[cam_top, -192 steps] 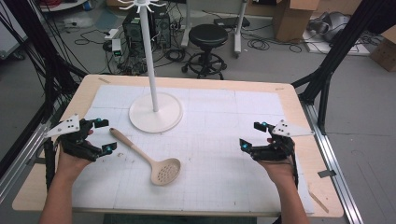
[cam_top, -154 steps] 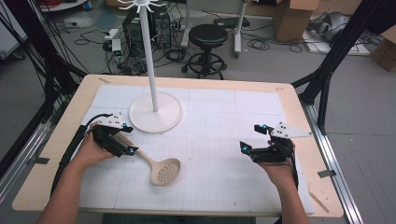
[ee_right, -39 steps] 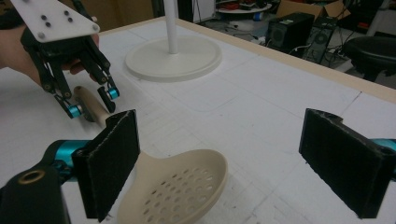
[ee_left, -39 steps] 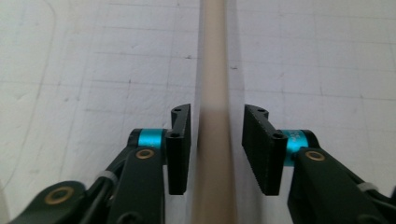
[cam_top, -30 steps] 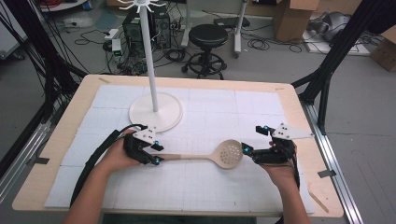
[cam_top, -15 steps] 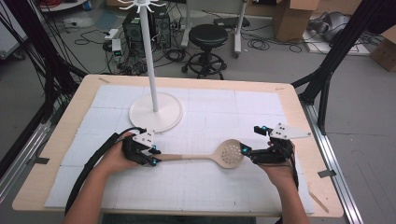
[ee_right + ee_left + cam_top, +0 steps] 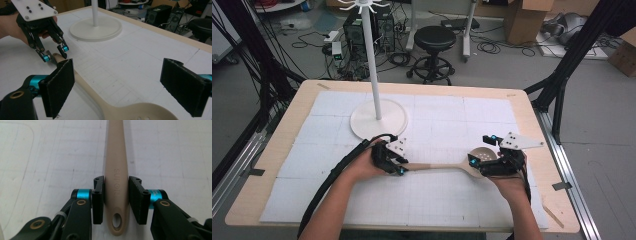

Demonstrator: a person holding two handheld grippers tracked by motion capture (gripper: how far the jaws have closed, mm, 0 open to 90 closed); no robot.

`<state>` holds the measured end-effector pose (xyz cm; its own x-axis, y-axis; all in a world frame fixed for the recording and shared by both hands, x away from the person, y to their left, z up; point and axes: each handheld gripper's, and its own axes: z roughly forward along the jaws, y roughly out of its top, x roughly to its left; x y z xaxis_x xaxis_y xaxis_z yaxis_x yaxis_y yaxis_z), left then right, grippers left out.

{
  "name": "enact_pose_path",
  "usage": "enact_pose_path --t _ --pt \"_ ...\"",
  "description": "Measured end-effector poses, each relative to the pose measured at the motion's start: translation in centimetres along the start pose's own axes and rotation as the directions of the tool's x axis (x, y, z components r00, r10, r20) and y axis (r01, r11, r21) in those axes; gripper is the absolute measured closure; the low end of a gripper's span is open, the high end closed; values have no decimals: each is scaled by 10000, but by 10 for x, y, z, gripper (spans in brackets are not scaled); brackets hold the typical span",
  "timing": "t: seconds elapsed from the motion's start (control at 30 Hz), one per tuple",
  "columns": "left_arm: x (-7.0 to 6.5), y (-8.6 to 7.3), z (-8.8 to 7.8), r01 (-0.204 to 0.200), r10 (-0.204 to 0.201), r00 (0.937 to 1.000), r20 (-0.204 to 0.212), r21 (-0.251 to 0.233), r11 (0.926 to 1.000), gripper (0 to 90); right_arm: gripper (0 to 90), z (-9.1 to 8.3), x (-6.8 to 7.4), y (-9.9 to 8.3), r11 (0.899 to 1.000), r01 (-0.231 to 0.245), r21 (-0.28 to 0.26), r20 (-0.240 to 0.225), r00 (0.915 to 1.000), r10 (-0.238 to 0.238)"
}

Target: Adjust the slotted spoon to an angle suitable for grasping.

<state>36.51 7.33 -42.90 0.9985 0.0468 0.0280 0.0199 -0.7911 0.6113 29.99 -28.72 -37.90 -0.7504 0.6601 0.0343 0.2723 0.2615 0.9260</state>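
A beige slotted spoon [image 7: 437, 166] lies across the white mat, handle to the left, bowl [image 7: 484, 156] to the right. My left gripper [image 7: 401, 165] is shut on the handle end near its hanging hole; in the left gripper view both pads [image 7: 98, 200] press the handle [image 7: 116, 157]. My right gripper [image 7: 483, 150] stands open around the bowl, a jaw on each side and not touching it. In the right gripper view the bowl [image 7: 140, 111] sits low between the wide jaws of the right gripper [image 7: 122, 85], and the left gripper [image 7: 51, 53] holds the far handle end.
A white stand with a round base [image 7: 378, 119] and a tall pole [image 7: 372, 60] is at the back left of the mat; its base [image 7: 96, 28] also appears in the right gripper view. The wooden table edge [image 7: 542, 150] runs close on the right.
The left gripper took the spoon from the mat, turned its bowl rightward and carried it over. In the last second the bowl slid between the open right jaws.
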Motion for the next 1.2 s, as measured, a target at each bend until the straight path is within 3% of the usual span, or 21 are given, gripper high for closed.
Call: enact_pose_path --t 0.17,0.23,0.37,0.5,0.67,0.77,0.83,0.93,1.07,1.2 --pt "2 4 2 25 -25 10000 -15 -8 10000 659 110 0 0 0 10000 0 -11 1 10000 0" --pt "1 3 -1 172 -173 9998 -48 -186 9997 602 110 0 0 0 10000 -9 -45 -1 10000 9" --pt "-2 -3 -19 367 -403 9983 -431 -818 9960 519 110 0 0 0 10000 10 -61 -11 10000 -10" --pt "-6 -18 -39 737 -874 9926 -838 -1543 9853 446 110 -1 1 1 10000 -8 -98 -19 10000 8" --pt "-14 -44 -66 1240 -1540 9828 -1022 -2534 9594 381 110 -1 0 1 9999 31 -104 5 10000 -31" --pt "-16 -59 -78 1505 -1919 9755 -1074 -3100 9388 366 110 -1 1 1 10000 -25 -75 -10 10000 25" --pt "-16 -67 -86 1738 -2226 9676 -1188 -3259 9293 349 110 -1 1 1 10000 34 -85 -4 10000 -34" --pt "-17 -76 -95 1947 -2511 9612 -1141 -3638 9109 318 110 -1 1 1 10000 -5 -43 5 10000 5" --pt "-19 -84 -106 1991 -2701 9553 -1202 -4142 8882 294 110 -1 1 2 10000 50 -75 -17 10000 -50" --pt "-19 -90 -114 2039 -2884 9487 -1296 -4461 8715 252 110 -1 0 2 9999 70 -76 -5 10000 -70"
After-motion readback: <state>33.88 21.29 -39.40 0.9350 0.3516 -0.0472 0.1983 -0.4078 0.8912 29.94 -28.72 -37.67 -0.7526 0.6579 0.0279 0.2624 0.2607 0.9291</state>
